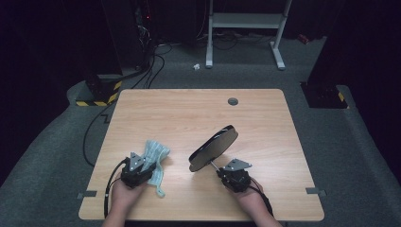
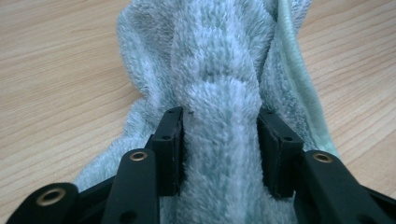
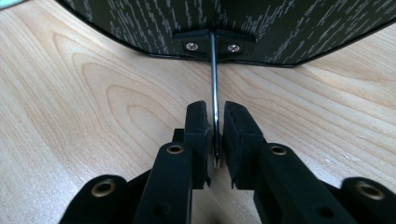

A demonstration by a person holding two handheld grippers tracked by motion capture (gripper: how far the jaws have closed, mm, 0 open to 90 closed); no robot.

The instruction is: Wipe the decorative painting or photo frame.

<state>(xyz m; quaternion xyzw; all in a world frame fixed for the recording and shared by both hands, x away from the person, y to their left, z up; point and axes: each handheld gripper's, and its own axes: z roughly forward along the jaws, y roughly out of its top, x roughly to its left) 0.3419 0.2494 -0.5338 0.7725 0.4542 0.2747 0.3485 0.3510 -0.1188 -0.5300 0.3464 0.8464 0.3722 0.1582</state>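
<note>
High view: your left hand-held gripper [image 1: 140, 166] sits on the pale green cloth [image 1: 155, 163], left of the black oval mirror [image 1: 213, 147], which tilts up off the worktop [image 1: 179, 113] on its thin metal stem [image 1: 215, 167]. Left gripper view adds the detail: jaws part-open around a bunched ridge of the cloth [image 2: 219, 93], pads pressing its sides. Right gripper view: your right hand-held gripper [image 3: 215, 135] is nearly closed on the stem [image 3: 214, 79], just below the mirror's screwed bracket [image 3: 212, 44].
</note>
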